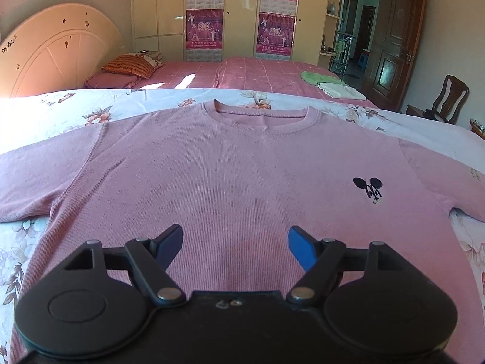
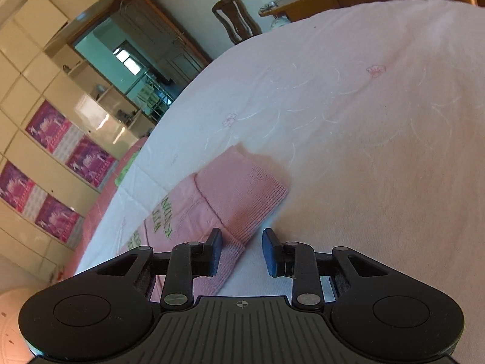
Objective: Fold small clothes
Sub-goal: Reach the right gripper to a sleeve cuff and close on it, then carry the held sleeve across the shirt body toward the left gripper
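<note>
A pink sweater (image 1: 230, 176) lies spread flat, front up, on a floral quilt (image 1: 91, 112) that covers the near part of a bed; its round collar (image 1: 262, 115) points away from the left wrist camera, both sleeves reach out to the sides, and a small black embroidered motif (image 1: 368, 188) sits on the chest toward the right of that view; the left gripper (image 1: 235, 247) hovers over the sweater's lower body with its jaws standing wide apart and nothing between them, the blue pads clear of the knit. In the right wrist view, which is strongly rolled, the ribbed cuff (image 2: 254, 194) of one sleeve lies on the pale quilt (image 2: 348, 106), with green lettering (image 2: 165, 217) stitched on the sleeve above the rib; the right gripper (image 2: 241, 251) hangs just over the cuff's edge, its jaws partly open and not pressing on the cloth; the left finger overlaps the rib in the picture, the right finger is over bare quilt, and whether either touches cannot be told. Beyond the quilt a pink checked bedspread (image 1: 257, 72) carries a striped orange pillow (image 1: 128, 65) near the curved headboard (image 1: 57, 51), and a green cloth (image 1: 318, 78) with a white cloth (image 1: 341, 90) beside it; behind stand a cream wardrobe (image 1: 239, 9) bearing purple calendar posters (image 1: 206, 28), an open wooden door (image 1: 394, 39), and a dark wooden chair (image 1: 448, 98).
</note>
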